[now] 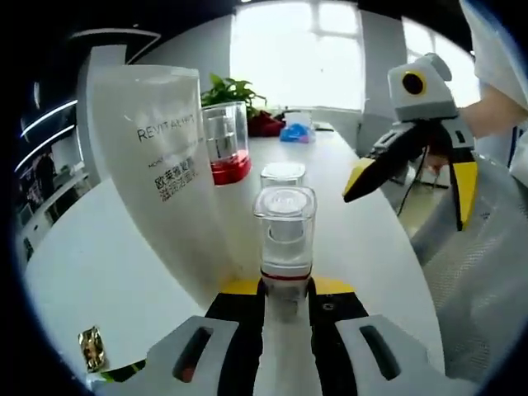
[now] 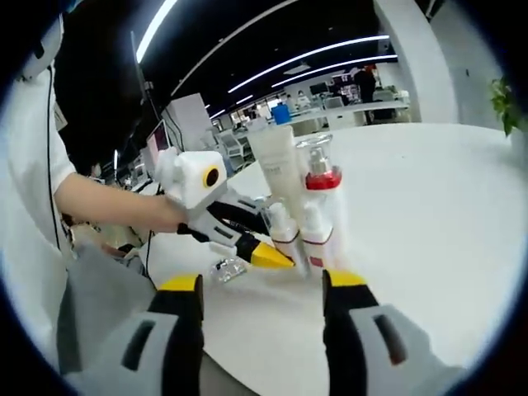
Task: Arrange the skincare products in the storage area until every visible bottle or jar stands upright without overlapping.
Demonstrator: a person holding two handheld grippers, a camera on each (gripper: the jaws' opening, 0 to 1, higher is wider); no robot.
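Clear-capped bottle (image 1: 284, 247) stands upright on the bench (image 1: 371, 239), pinched in the left claw (image 1: 285, 309); right claw (image 2: 262, 285) gapes empty. A hasty release could topple it against the tube (image 1: 161, 157).

opposing close views, shared bottles (image 1: 283, 239)

Green potted plant (image 1: 233, 88) at the table's (image 1: 91, 272) far end — window-side.

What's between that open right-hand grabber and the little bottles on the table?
Mostly bare table. The right gripper is open and short of the bottles. The left gripper reaches in from the side, its yellow-tipped finger against the nearest bottle, partly crowding the path.
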